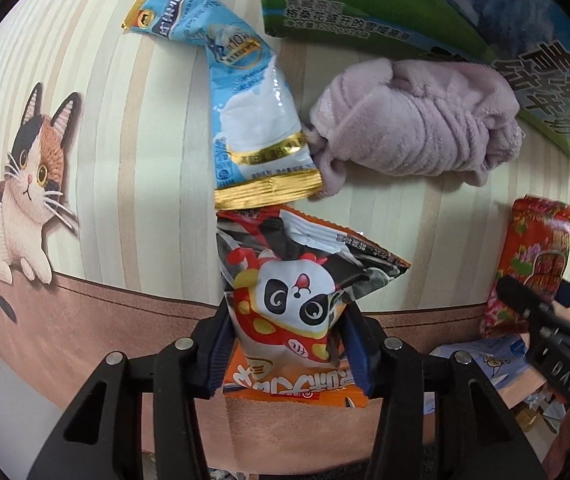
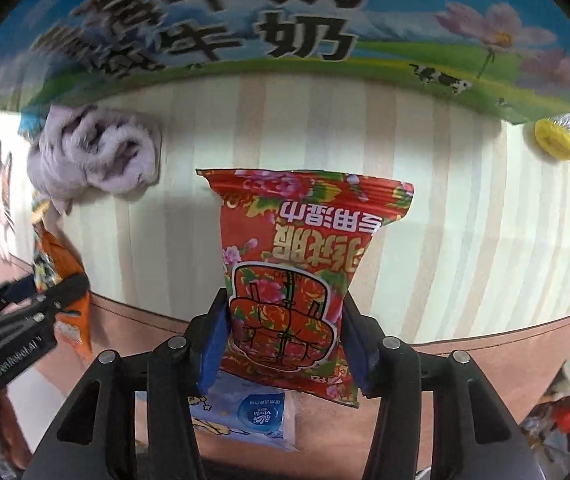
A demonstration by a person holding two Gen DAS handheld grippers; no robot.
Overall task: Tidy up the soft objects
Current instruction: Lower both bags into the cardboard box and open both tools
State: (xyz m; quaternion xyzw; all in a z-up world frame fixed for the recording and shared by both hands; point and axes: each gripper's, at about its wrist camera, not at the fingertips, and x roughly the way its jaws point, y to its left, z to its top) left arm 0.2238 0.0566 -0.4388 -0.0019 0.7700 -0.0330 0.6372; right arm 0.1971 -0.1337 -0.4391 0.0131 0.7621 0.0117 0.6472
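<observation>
On your left, the left gripper (image 1: 285,344) is closed on the panda packet (image 1: 297,296), its blue pads pinching the packet across its lower half. Judge it light, puffy and crinkly: the film gives under the pads and looks slick, so hold across the filled belly and not the flat sealed edge. Just beyond it lies the blue sachet (image 1: 245,112), bent in the middle, its gold end touching the lilac cloth (image 1: 417,128). The sachet should be limp and slippery; the cloth, bunched and plush, should compress easily and can be taken anywhere on its bulk.

On your right, the right gripper (image 2: 283,344) is clamped on the red floral pack (image 2: 305,264), pads on both sides of its lower part. It looks like a soft wet-wipe pack, likely heavier than the snack packet and inclined to sag, so a mid-body hold suits it. Under it sits a pale blue tissue pack (image 2: 253,412).

Everything rests on a striped mat (image 1: 125,160) printed with a cat (image 1: 21,184) and a brown band. A milk carton (image 2: 285,20) stands along the far edge, with a yellow item (image 2: 561,140) beside it. Clutter shows past the mat's near edge, unclear.
</observation>
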